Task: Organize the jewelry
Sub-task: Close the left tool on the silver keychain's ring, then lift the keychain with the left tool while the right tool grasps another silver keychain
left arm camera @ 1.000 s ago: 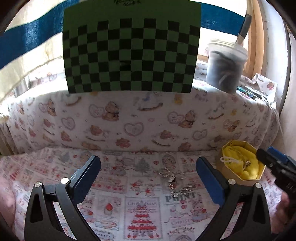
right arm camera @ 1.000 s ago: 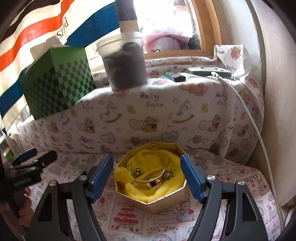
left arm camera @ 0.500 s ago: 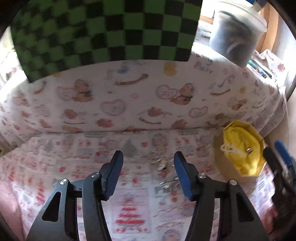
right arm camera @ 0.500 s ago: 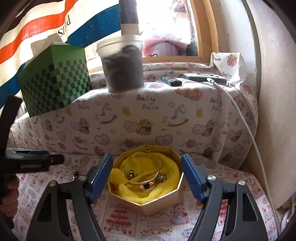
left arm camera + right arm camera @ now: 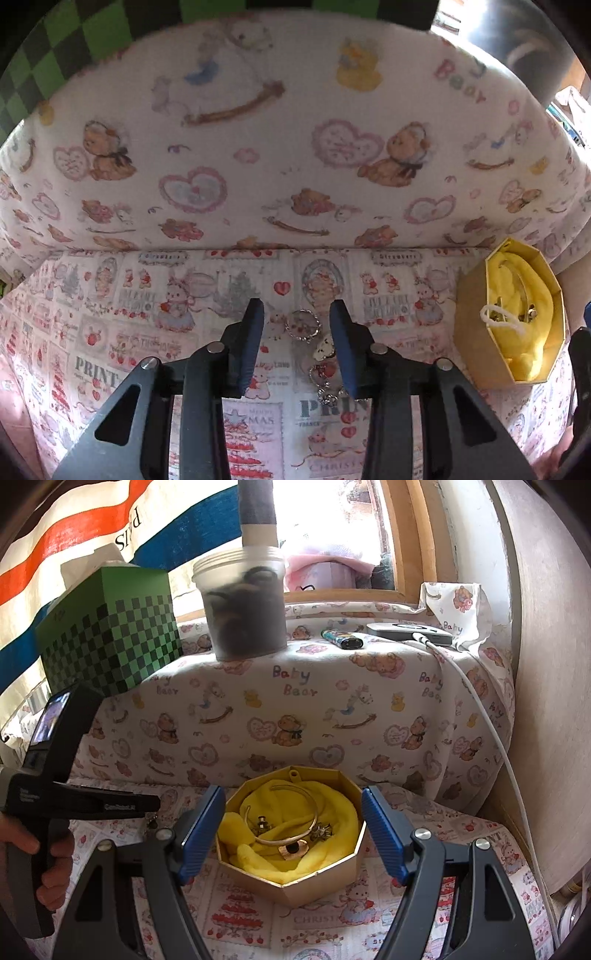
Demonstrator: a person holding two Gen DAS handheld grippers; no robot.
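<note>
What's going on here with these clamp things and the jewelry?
A person is tidying jewelry with two handheld grippers. The left gripper is closing around a silver charm chain lying on the printed cloth. The right gripper hangs open on either side of the gold box, whose yellow lining already holds a bangle.

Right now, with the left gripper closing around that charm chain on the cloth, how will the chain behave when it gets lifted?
The charm chain is linked rings and small charms, so it will likely hang limp and swing. It looks light, yet thin links could slip from the left gripper, whose jaws are closing around it. Trailing links near the right pad may drag on the cloth.
</note>
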